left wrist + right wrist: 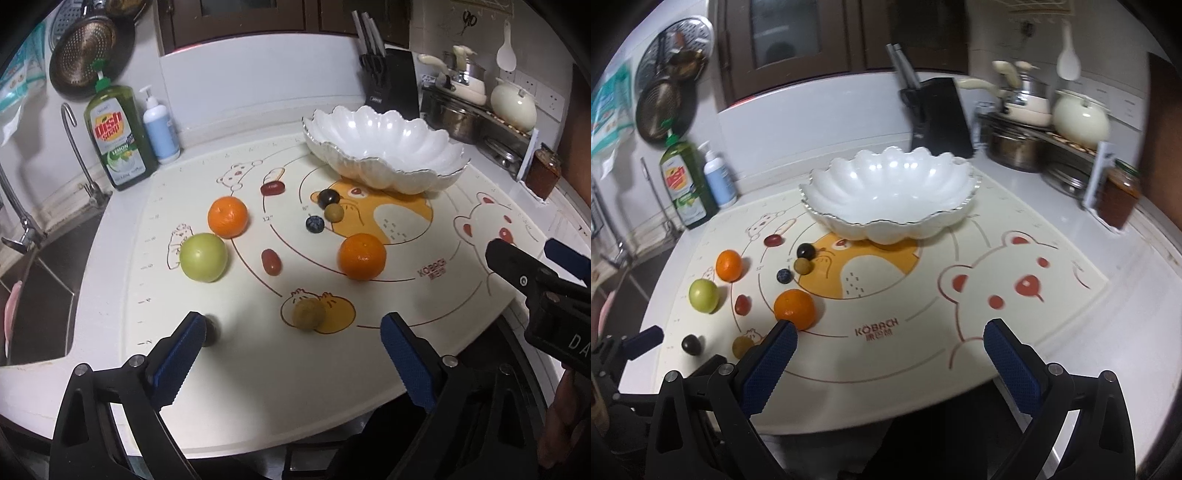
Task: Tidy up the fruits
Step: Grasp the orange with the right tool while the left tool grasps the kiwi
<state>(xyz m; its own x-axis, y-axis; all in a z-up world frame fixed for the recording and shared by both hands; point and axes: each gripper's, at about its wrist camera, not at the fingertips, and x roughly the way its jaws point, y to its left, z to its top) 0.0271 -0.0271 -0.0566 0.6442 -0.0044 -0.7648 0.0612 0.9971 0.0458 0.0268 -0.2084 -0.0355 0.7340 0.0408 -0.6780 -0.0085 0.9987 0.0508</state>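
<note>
Nearest, the left gripper [291, 354] and right gripper [890, 354] hover with jaws spread wide, holding nothing. Beyond them fruit lies scattered on the left of the mat [1052, 332]: a near orange [795, 308], a green apple [203, 257], grapes and a blueberry [314, 223]. Farthest stands the empty scalloped bowl [886, 192]. Risk (judged): round fruit may roll from a hasty pinch.

Fruit cluster sits left of the white bowl [888, 195] on the mat [1015, 339]: near orange [795, 308], far orange [728, 265], green apple [704, 295], small grapes and blueberry between them, gaps tight. Mat right of the bowl and in front of it lies bare, wide lane for my right claw [890, 358]. Knife block [940, 114] and pot rack [1034, 144] crowd behind the bowl. My left claw [291, 354] hangs spread over the near mat edge, olive grape [308, 314] between its fingers' line.
</note>
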